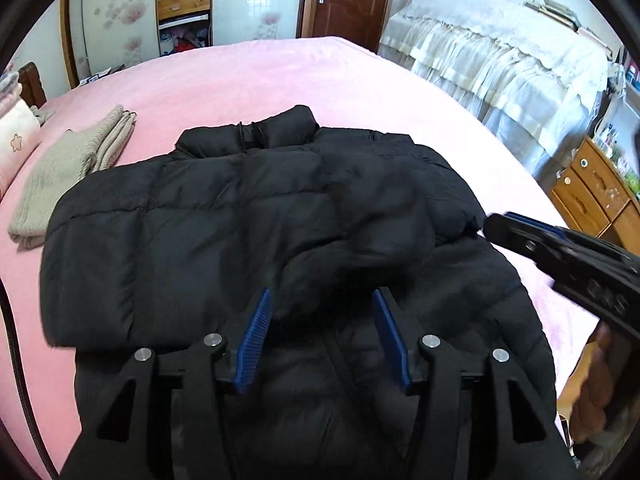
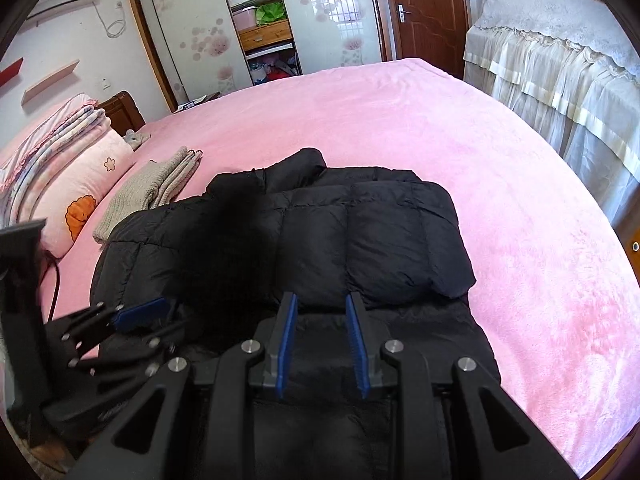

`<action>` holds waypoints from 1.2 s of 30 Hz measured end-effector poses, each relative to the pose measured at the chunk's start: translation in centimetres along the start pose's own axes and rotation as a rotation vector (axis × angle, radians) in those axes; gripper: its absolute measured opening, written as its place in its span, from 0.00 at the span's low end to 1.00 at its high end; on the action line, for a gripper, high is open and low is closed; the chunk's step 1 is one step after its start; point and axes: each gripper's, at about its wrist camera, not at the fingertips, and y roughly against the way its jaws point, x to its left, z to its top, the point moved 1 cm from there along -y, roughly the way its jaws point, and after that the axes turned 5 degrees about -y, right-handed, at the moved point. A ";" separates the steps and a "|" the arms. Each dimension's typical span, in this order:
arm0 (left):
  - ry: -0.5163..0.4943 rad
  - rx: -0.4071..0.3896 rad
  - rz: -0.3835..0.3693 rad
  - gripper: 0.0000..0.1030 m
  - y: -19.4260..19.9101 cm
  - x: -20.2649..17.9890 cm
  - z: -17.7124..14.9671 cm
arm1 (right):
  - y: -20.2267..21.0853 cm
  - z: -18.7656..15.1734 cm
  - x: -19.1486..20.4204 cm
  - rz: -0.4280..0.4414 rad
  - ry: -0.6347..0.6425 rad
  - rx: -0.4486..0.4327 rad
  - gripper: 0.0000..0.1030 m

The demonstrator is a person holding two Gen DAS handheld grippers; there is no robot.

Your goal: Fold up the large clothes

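Black jacket (image 1: 248,216) spread flat on pink bed (image 1: 280,76), collar at the far end, both sleeves folded in across the body. Left gripper (image 1: 322,300) low over the jacket's near half, pads (image 1: 256,340) well apart with only jacket surface below, nothing clamped. Right gripper (image 2: 321,304) likewise over the near part of jacket (image 2: 360,240), just short of the folded right sleeve, jaws partly apart, pads (image 2: 286,344) pressing on nothing, gap between them bare. From the right wrist view, left gripper (image 2: 140,312) seen at the lower left over the jacket's left edge; from the left wrist view, right gripper (image 1: 508,220) at the jacket's right edge. Folded beige knit (image 1: 68,172) lying on the bed beyond the jacket's left shoulder, beside pillows (image 2: 80,184) at the headboard. Wardrobe (image 2: 256,20) and door (image 2: 428,12) behind the bed.
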 end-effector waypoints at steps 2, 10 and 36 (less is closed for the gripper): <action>0.020 -0.011 0.000 0.50 1.0 0.8 -1.0 | 0.0 -0.1 -0.1 0.003 -0.002 0.004 0.25; 0.117 -0.024 0.193 0.50 4.3 7.3 -6.3 | -0.5 -0.1 -1.3 0.065 -0.045 0.043 0.41; 0.631 0.011 0.253 0.43 -2.9 23.4 -7.9 | -7.5 4.9 4.3 0.087 0.189 0.078 0.06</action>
